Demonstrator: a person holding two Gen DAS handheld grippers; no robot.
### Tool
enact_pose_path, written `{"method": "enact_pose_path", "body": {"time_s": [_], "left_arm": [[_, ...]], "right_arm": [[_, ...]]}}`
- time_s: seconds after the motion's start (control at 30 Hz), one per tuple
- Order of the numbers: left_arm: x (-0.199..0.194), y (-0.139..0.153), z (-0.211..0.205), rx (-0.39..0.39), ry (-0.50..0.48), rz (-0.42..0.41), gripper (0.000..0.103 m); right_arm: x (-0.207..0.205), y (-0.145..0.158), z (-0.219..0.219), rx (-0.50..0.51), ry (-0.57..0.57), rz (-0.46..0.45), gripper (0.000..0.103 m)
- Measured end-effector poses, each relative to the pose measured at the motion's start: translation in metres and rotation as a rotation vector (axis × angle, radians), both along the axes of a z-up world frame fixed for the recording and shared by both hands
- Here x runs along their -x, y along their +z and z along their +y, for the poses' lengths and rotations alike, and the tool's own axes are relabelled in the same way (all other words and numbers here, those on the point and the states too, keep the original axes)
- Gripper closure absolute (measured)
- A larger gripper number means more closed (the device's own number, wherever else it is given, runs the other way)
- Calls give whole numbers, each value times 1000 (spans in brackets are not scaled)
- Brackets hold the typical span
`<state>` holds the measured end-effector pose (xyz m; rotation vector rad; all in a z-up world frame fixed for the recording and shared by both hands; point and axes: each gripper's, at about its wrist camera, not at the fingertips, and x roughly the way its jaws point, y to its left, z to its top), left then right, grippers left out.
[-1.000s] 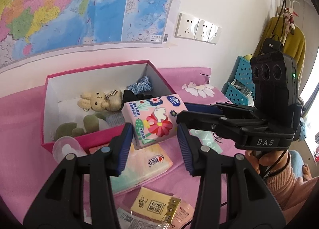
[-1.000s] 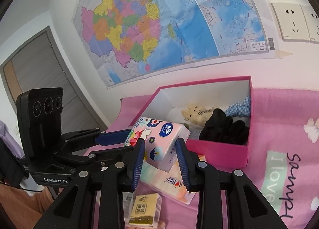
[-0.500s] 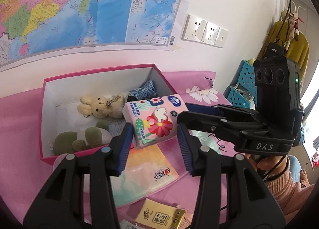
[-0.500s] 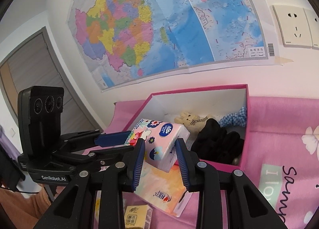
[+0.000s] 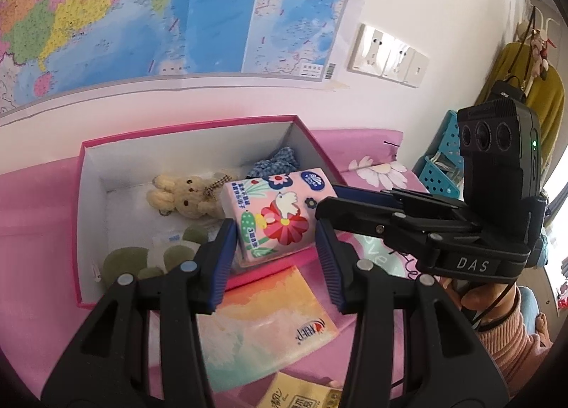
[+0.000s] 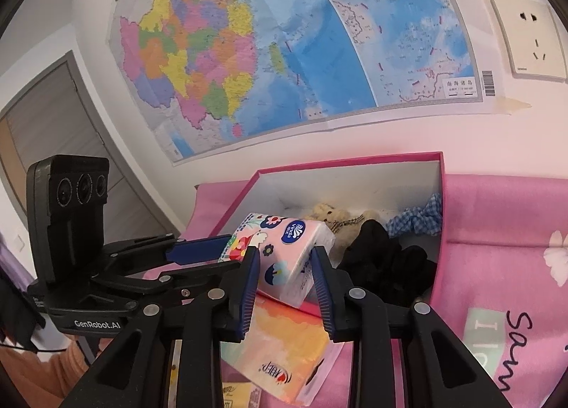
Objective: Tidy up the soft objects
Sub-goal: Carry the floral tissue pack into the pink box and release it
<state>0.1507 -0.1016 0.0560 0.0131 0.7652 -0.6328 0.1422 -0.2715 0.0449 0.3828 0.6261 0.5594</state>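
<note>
A pink floral tissue pack (image 5: 273, 216) is held over the front edge of the pink box (image 5: 184, 126). My right gripper (image 6: 284, 266) is shut on the pack (image 6: 287, 255). My left gripper (image 5: 275, 252) is open, its fingers on either side of the pack without pressing it. In the box lie a cream plush rabbit (image 5: 181, 195), a green soft toy (image 5: 124, 259), a blue checked scrunchie (image 6: 419, 220) and a black cloth (image 6: 383, 262).
An orange and teal tissue pack (image 5: 262, 323) lies on the pink cloth in front of the box. Yellow packets (image 5: 298, 393) lie nearer. A map hangs on the wall behind. A blue basket (image 5: 440, 174) stands at the right.
Both grippers have moved forward with the floral pack, from in front of the box to over its front edge. The box looks closer.
</note>
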Motion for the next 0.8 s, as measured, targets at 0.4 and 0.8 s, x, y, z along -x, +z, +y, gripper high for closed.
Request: {"method": "enact_pose_path", "body": {"time_s": [0.4, 0.8], "left_arm": [[-28, -13, -6, -32, 35, 57, 55], [-22, -20, 0, -73, 83, 38, 55]], "right_arm": [[-32, -11, 1, -1, -18, 54, 73], [-40, -28, 5, 23, -47, 88, 64]]}}
